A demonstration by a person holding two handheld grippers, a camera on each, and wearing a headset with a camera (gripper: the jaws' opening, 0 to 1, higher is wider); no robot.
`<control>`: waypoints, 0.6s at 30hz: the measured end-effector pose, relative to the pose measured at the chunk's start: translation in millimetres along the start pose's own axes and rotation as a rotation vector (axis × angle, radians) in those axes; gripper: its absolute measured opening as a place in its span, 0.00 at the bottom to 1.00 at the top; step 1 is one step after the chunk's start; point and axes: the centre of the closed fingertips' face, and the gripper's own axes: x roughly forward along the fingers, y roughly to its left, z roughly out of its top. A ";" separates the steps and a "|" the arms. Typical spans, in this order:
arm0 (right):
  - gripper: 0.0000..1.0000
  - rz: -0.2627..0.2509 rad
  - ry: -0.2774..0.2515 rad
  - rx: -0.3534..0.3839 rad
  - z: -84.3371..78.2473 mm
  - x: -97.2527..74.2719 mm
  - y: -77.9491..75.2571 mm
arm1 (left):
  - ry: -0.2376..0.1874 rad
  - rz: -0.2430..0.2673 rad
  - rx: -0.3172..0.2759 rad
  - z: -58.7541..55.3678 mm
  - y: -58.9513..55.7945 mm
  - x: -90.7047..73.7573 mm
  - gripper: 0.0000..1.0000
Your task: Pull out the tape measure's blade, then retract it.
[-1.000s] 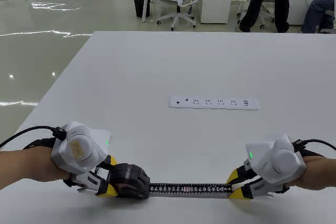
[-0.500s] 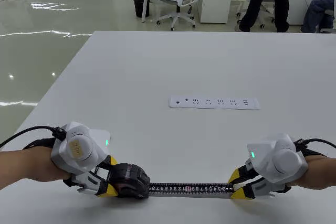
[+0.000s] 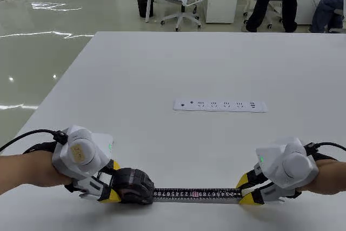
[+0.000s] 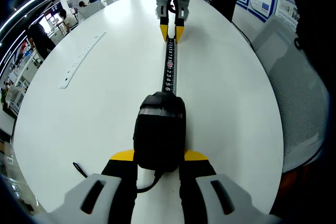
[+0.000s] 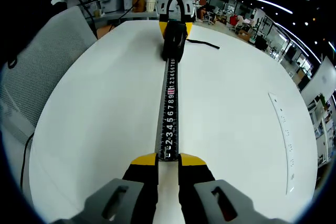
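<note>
The tape measure lay near the table's (image 3: 162,68) front edge, long axis running left to right. Its case (image 3: 133,186) sat at the left end, and the blade (image 3: 197,193) was drawn out flat to the right, numbers up. The left gripper (image 3: 114,183) was clenched on the case, and the right gripper (image 3: 244,190) pinched the blade's tip. The table's left edge was near the left gripper. Open tabletop stretched beyond, with a power strip (image 3: 220,105) well apart.

The right tongs (image 3: 244,189) have slid a little further to the right along the bench (image 3: 162,68). The blade (image 3: 197,193) pinched in them now reaches out longer, with more numbers showing
</note>
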 end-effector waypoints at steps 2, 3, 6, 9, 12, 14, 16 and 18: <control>0.13 0.000 0.001 0.000 -0.7 -0.2 0.0 | 0.001 0.000 0.001 0.0 -0.1 0.0 0.25; 0.13 0.001 0.001 -0.001 -1.0 -0.5 0.0 | 0.002 0.001 0.001 -0.1 0.0 0.0 0.25; 0.13 0.000 0.002 -0.001 -0.9 -1.2 -0.1 | 0.001 0.001 0.000 -0.2 0.0 0.1 0.25; 0.13 0.001 0.003 -0.001 -1.5 -1.5 0.3 | 0.001 0.001 0.000 0.0 -0.2 0.0 0.25; 0.13 0.001 0.004 -0.001 -3.0 -1.8 -0.5 | 0.001 0.001 0.001 0.0 -0.2 0.1 0.25; 0.13 0.001 0.004 0.000 -3.2 -2.7 -0.1 | 0.001 0.001 0.000 0.1 -0.1 0.1 0.25; 0.13 0.000 0.005 -0.001 -3.8 -3.0 -0.1 | 0.002 0.001 0.001 0.2 -0.1 0.1 0.25; 0.13 0.001 0.005 0.000 -4.5 -3.4 -0.1 | 0.003 0.001 0.001 0.1 0.2 0.2 0.25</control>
